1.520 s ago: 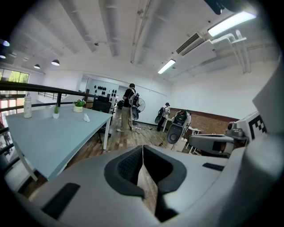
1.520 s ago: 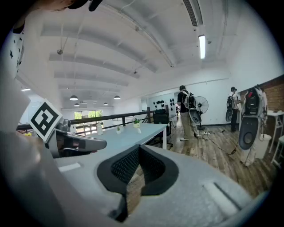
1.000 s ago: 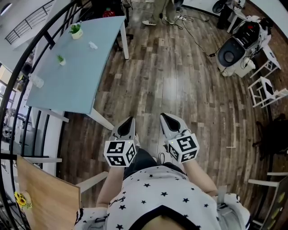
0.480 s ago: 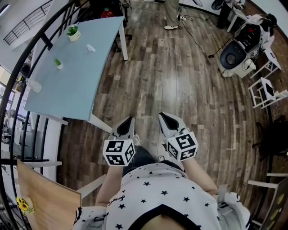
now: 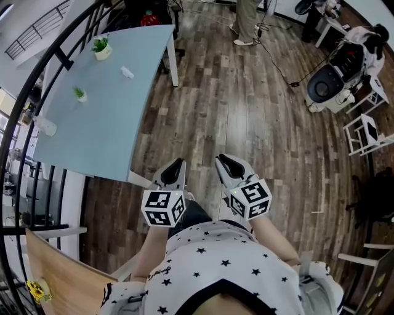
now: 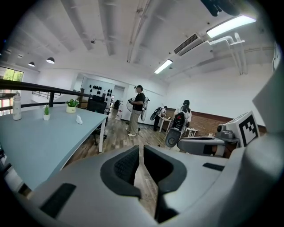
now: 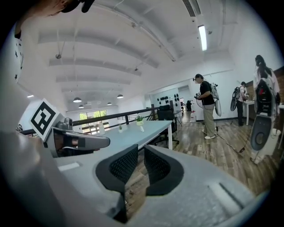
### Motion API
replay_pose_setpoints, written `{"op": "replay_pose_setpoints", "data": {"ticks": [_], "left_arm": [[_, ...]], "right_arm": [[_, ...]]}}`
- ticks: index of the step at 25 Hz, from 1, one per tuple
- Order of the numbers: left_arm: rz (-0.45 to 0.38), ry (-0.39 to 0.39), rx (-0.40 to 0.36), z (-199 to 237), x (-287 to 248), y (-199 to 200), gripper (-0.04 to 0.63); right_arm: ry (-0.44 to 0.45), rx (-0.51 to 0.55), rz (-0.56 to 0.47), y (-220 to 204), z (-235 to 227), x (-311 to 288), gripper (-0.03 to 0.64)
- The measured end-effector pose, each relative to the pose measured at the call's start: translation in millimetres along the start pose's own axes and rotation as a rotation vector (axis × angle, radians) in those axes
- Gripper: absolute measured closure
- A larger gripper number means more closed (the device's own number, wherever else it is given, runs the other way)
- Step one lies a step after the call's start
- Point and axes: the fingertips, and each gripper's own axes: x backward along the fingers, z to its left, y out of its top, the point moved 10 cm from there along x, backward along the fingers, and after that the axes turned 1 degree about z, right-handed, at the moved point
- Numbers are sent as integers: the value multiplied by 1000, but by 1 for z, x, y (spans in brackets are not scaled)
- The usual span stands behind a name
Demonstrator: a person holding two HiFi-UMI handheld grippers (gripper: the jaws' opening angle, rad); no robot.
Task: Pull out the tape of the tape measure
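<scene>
Grey left gripper (image 6: 139,148): jaws together, empty | right gripper (image 7: 141,150): jaws opening, empty | tape measure: unseen | task: apparently unstarted, all remaining

A standing person (image 5: 247,18) is cut off, apparently around the waist.

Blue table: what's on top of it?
A potted plant, a smaller plant, a white thing and a pale bottle stand on the table. No tape measure shows. The black railing hides its left edge.
</scene>
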Motion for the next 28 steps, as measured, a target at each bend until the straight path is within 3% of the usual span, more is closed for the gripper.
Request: {"op": "replay_pose_setpoints", "data": {"ticks": [2,4,16,28], "left_arm": [[2,2,-1,15,-9,9,575],[9,2,-6,28,-16,18,515],[-4,-20,-29,104,-57,71,482],[-24,16,2,159,-87,87,440]], "right_arm": [[3,2,5,7,-3,-18,580],[11,2,8,16,-6,-36,557],[41,1,9,57,-14,-131,434],[77,16,13,76,-20,-199,405]]}}
